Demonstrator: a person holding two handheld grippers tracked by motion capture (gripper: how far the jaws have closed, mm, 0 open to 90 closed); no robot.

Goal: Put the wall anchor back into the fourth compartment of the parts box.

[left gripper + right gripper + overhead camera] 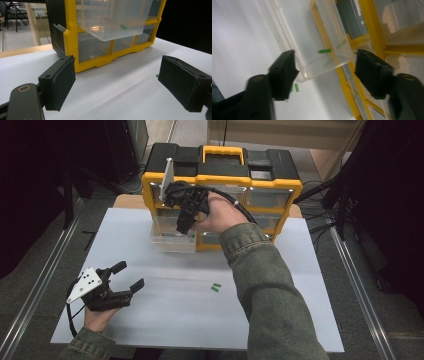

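A yellow and black organizer box [270, 185] with clear drawers stands at the far side of the white table [165, 325]. One clear drawer [172, 240] is pulled out at its lower left. Inside that drawer [312, 37] lies a small green piece [324, 51]. My right gripper [182, 227] hangs over the drawer, pointing down, and its jaws stand open [327, 72] with nothing pressed between them. Two more green pieces [215, 287] lie on the table in the middle. My left gripper [131, 276] rests open near the front left, empty.
The left gripper view looks along the table toward the organizer [71, 42] and the pulled-out drawer [112, 20] with the green piece [124, 26] inside. Metal rails run along the floor on both sides of the table. Dark equipment stands at the left and right.
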